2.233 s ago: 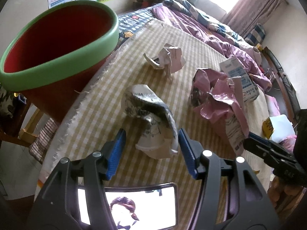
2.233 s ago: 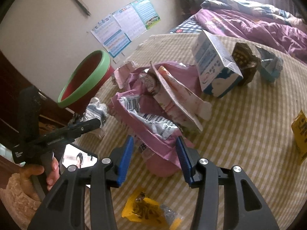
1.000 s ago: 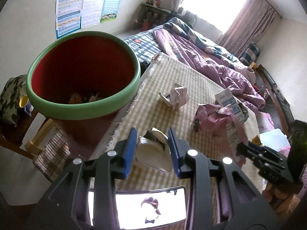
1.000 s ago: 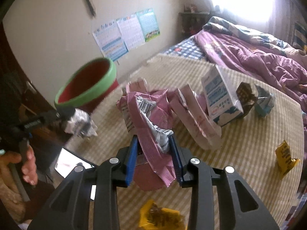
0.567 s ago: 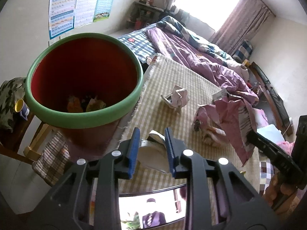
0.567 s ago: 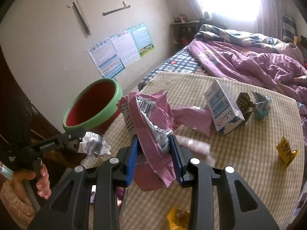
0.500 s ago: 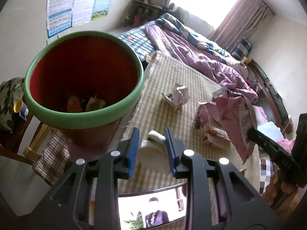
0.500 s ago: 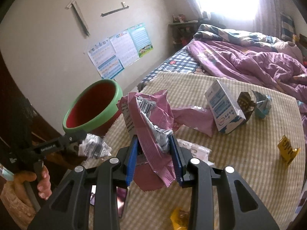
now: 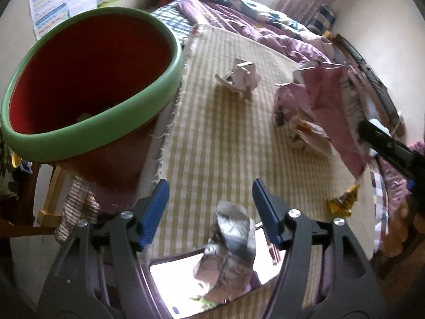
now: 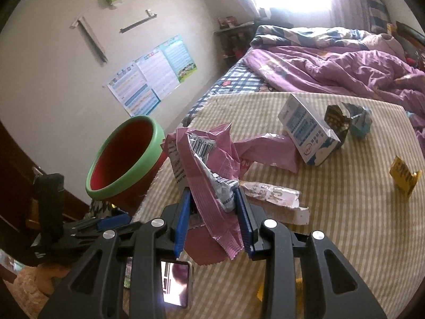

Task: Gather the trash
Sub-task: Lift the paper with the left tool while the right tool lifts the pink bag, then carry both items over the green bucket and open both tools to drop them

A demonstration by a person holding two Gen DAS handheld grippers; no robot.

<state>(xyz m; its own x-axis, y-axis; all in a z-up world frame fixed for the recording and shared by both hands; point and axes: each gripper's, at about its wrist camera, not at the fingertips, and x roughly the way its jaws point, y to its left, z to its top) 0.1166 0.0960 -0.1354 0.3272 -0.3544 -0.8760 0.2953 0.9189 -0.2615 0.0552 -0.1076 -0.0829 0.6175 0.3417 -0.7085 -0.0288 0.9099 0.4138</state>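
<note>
The table [image 9: 212, 143] carries most of the trash; the red bin [image 9: 87, 135] stands off its edge. The right tool [image 10: 212, 207] clenches a pink wrapper [image 10: 209, 164], due for the bin next. The left tool [image 9: 209, 202] is opening, its crumpled wad [image 9: 231, 250] loose between the jaws, short of the bin. A carton [image 10: 308, 133] and 1 yellow packet [image 10: 403, 175] wait.

The left gripper [image 9: 209, 195] points steeply down, its jaws opening, a crumpled wrapper [image 9: 229, 250] loose between them, clear of both pads. The right gripper [image 10: 212, 210] tilts downward, its jaws clamped on a pink bag [image 10: 207, 175].
</note>
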